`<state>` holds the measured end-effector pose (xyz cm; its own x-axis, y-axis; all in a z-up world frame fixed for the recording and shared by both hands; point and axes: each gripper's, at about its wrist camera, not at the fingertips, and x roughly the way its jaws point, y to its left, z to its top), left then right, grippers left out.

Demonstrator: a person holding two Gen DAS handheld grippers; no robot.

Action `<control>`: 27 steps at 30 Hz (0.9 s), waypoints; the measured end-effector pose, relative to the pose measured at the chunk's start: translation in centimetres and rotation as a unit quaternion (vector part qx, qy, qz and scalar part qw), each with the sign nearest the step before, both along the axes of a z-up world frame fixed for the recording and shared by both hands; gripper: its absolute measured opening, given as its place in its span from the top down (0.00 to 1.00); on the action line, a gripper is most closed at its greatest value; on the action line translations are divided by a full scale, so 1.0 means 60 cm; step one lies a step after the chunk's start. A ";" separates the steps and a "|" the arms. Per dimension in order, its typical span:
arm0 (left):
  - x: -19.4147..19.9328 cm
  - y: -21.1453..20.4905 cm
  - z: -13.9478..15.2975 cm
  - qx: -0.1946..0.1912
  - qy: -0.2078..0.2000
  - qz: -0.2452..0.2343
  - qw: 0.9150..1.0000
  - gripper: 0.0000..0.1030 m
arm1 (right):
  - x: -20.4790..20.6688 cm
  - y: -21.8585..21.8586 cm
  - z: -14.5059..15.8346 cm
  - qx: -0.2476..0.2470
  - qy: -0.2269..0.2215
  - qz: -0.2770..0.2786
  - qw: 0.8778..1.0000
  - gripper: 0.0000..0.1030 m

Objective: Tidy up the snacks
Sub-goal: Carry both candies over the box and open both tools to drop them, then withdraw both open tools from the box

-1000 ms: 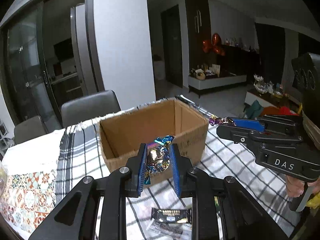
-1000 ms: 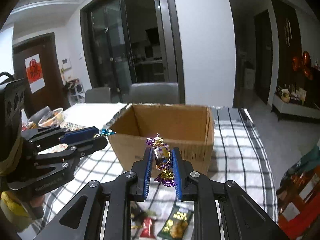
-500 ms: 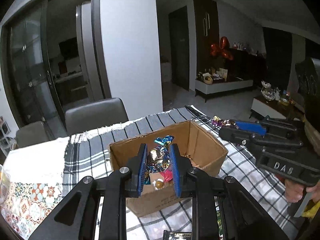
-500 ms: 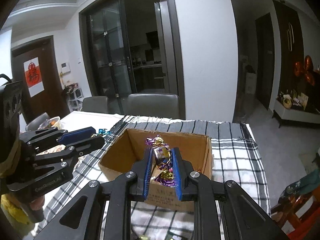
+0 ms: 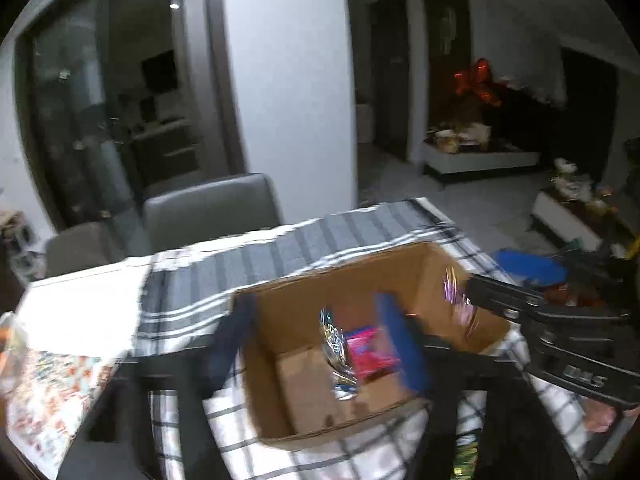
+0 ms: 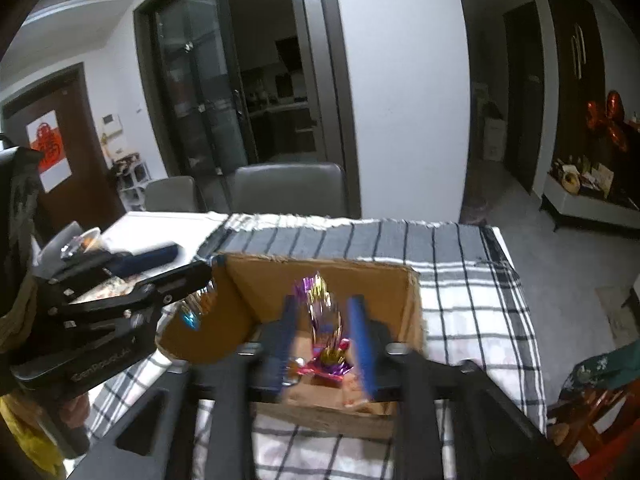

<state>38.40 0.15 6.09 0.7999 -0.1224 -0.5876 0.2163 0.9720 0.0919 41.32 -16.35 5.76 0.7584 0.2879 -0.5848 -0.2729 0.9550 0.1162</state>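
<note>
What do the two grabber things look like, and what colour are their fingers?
Both are chunky black plastic tools with blue pads lining their fingers. The left gripper appears side-on in the right camera with pale raised lettering, too blurred to read surely. The right gripper shows silver screws and, side-on, white letters on its body.

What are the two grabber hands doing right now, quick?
Left gripper: open over the brown cardboard box, shiny blue-silver wrapped candy falling free.
Right gripper: open, shiny purple-gold wrapped candy loose between its fingers.
</note>
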 end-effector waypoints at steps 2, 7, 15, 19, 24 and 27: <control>-0.012 0.005 0.000 0.003 -0.008 0.006 1.000 0.26 | -0.011 -0.006 -0.004 -0.011 -0.005 -0.006 1.000 0.50; -0.060 0.001 -0.002 0.018 -0.015 0.011 1.000 0.26 | -0.049 -0.013 -0.001 -0.009 -0.015 -0.008 1.000 0.50; -0.138 0.001 -0.006 0.009 -0.020 -0.006 1.000 0.27 | -0.126 -0.014 -0.005 0.005 -0.022 0.004 1.000 0.50; -0.170 0.005 -0.005 0.007 -0.035 -0.007 0.999 0.28 | -0.168 -0.006 -0.010 -0.004 -0.040 0.008 0.999 0.50; -0.213 0.010 -0.012 0.012 -0.042 -0.012 0.999 0.28 | -0.214 0.001 -0.018 -0.014 -0.060 0.011 0.998 0.50; -0.240 0.011 -0.021 0.020 -0.052 -0.012 0.998 0.28 | -0.236 0.003 -0.027 -0.009 -0.063 0.014 0.998 0.50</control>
